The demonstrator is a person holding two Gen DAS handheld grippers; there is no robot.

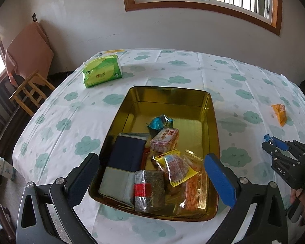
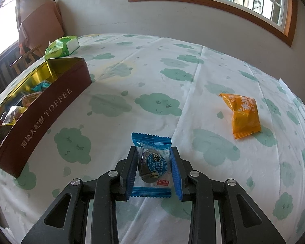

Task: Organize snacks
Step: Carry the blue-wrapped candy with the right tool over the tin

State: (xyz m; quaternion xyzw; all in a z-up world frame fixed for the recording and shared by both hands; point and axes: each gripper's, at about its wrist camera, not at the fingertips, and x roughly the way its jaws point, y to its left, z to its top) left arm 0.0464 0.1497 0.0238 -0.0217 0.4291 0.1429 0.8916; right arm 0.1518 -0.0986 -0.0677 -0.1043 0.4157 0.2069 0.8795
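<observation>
A gold-lined toffee tin (image 1: 212, 109) with a dark red outer wall (image 2: 56, 103) holds several wrapped snacks (image 1: 152, 174). My left gripper (image 1: 152, 177) hangs open above the tin's near end, with nothing between its blue pads. In the right wrist view my right gripper (image 2: 153, 163) is shut on a blue-wrapped round snack (image 2: 151, 162), which rests on the tablecloth. The same gripper (image 1: 271, 142) shows at the right of the left wrist view with blue wrapper at its tips. An orange snack packet (image 2: 243, 114) lies farther right on the cloth (image 1: 279, 113).
A green tissue pack (image 1: 101, 71) sits at the table's far left, also seen beyond the tin (image 2: 61, 47). The table carries a white cloth with green clouds (image 2: 158, 103). A wooden chair (image 1: 30, 90) stands off the left edge. A person's hand (image 1: 304, 205) holds the right gripper.
</observation>
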